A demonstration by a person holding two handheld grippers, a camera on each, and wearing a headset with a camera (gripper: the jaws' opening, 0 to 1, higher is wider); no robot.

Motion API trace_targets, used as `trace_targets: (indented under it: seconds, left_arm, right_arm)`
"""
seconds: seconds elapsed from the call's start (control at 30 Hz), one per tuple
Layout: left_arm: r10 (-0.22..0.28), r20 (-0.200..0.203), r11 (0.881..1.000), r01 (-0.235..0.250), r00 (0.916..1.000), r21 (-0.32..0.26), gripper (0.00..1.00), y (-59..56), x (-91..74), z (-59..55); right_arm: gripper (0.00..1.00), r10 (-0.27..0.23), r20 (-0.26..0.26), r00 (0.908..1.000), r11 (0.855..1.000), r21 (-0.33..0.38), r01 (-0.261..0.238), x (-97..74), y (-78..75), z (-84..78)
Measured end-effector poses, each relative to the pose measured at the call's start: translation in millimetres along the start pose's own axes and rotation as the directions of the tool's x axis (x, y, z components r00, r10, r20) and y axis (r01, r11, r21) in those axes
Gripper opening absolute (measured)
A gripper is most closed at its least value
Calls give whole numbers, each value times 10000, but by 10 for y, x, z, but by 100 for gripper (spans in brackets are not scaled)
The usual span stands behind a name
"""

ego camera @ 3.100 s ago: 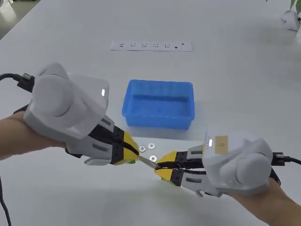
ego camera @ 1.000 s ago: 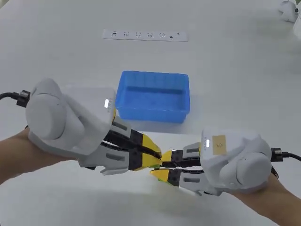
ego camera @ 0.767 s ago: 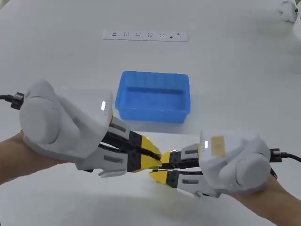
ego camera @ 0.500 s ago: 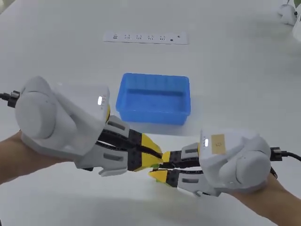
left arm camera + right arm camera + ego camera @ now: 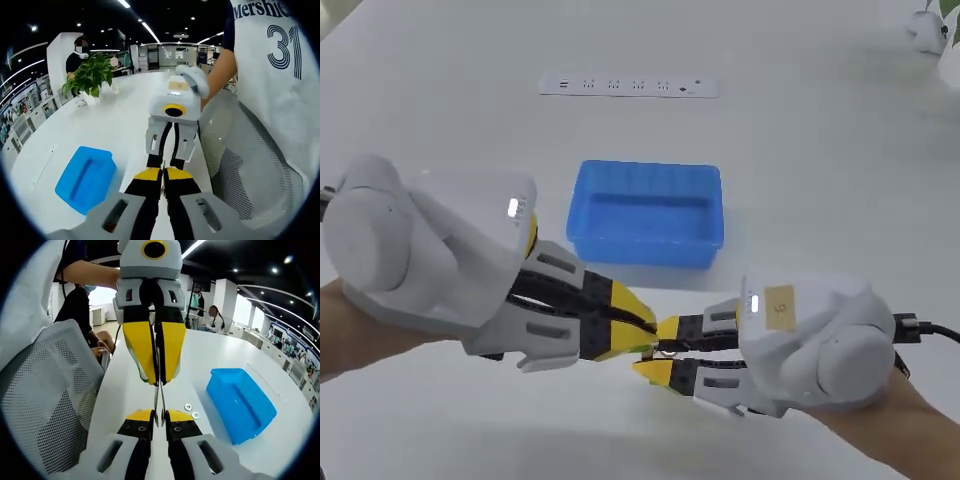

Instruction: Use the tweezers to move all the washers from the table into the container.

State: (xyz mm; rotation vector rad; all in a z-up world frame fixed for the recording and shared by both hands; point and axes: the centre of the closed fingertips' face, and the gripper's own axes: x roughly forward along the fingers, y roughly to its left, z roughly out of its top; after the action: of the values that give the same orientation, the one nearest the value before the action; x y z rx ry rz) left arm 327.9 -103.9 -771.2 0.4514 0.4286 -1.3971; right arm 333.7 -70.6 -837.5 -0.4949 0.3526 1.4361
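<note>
The blue container (image 5: 642, 248) sits in the middle of the white surface (image 5: 820, 180), and both tools meet just on the person's side of it. The left tongs (image 5: 642, 328) come in from the container's left, and their yellow jaws are pressed together on the upper part of the slim metal tweezers (image 5: 158, 400). The right tongs (image 5: 658, 350) come from the container's right and point back at the left ones, almost tip to tip. Their jaws are drawn in tight around the tweezers' lower end, so the tool is pinched at both ends. In the right gripper view the tweezers run straight from one pair of jaws to the other.

Two washers (image 5: 188, 407) lie flat on the surface, outside the container, between it and the tweezers' tips. They are just beside each other and are not touched by the tweezers. In the head view the tongs cover that spot. Beyond the container, on its far side and well apart from it, a white power strip (image 5: 628, 87) lies flat.
</note>
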Motion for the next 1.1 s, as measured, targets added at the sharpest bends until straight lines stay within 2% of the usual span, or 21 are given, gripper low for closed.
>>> trace_targets:
  seconds: [0.37,1.1]
  left_arm:
    - [276,249,9989,-266,9993,-383,6,163,-6,-20]
    - [260,577,9947,-200,9980,-1013,6,233,67,-144]
  right_arm:
    - [12,-397,-134,9991,9992,40,397,16,-139,-7]
    - [13,-301,-435,9986,9987,396,319,77,-187,-149]
